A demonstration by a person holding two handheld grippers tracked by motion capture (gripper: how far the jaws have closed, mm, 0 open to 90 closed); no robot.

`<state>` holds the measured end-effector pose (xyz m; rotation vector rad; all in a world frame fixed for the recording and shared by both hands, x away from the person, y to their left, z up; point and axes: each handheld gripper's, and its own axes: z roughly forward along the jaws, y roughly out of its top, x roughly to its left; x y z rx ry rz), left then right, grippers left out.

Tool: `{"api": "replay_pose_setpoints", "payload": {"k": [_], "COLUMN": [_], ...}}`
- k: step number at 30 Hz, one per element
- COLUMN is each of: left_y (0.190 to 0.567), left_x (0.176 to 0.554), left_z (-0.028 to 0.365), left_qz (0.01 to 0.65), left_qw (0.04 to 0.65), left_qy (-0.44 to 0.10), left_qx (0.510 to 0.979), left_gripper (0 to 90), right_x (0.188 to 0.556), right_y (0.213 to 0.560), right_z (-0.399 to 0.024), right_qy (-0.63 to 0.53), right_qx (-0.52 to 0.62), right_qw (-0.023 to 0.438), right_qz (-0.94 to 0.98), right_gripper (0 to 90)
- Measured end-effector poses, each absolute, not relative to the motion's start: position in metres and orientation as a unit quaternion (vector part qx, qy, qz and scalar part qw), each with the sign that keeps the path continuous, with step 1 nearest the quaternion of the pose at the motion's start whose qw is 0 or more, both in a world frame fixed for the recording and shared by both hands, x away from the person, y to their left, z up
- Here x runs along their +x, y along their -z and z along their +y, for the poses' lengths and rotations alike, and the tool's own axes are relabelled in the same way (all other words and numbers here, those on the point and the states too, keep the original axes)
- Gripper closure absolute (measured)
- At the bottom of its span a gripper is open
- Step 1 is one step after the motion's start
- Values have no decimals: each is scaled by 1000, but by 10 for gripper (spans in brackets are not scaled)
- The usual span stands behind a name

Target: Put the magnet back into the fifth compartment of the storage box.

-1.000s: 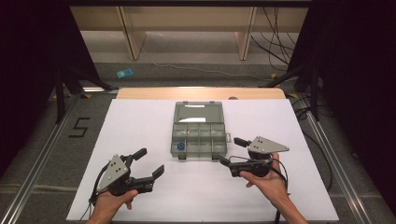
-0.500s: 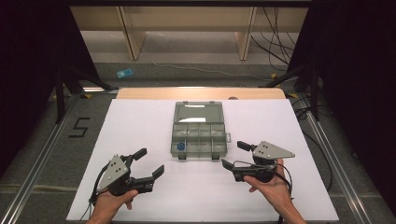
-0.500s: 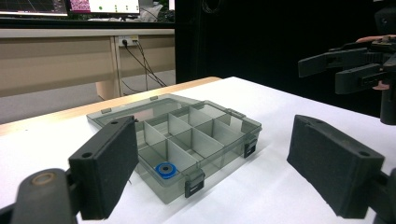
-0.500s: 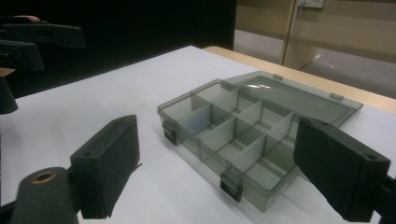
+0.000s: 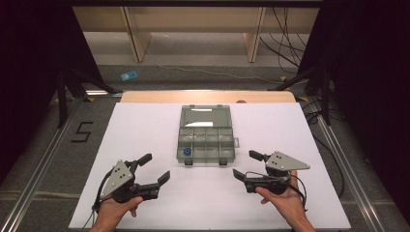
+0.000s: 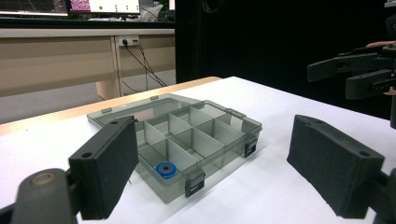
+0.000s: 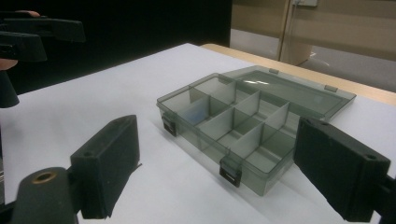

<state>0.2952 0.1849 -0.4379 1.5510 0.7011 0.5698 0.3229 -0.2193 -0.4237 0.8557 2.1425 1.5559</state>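
Grey plastic box [image 5: 206, 134] lies lid-open mid-table, blue ring [image 5: 186, 152] in its near-left compartment, while left gripper [image 5: 151, 170] and right gripper [image 5: 247, 165] flank it, jaws spread, seemingly ready to reach in.

right tongs [image 5: 248, 166] drawn back from organiser box [image 5: 207, 135], nearer the person

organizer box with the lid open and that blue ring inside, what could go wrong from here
The organizer box sits loose on the white table, so a nudge from either open gripper could slide it. The blue ring lies low in a corner compartment between close dividers, likely awkward for the left gripper with its wide pads. The right gripper might bump the front latches.
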Motion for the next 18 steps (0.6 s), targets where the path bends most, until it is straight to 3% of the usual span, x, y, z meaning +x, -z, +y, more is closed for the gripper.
{"api": "replay_pose_setpoints", "payload": {"k": [18], "left_y": [438], "left_x": [295], "left_z": [185], "left_qz": [305], "left_qw": [624], "left_qy": [-248], "left_qx": [675], "left_gripper": [154], "right_x": [312], "right_y": [427], "right_z": [-229], "right_qy": [-550], "right_qx": [310], "right_qw": [178], "right_qz": [755], "right_gripper": [156]}}
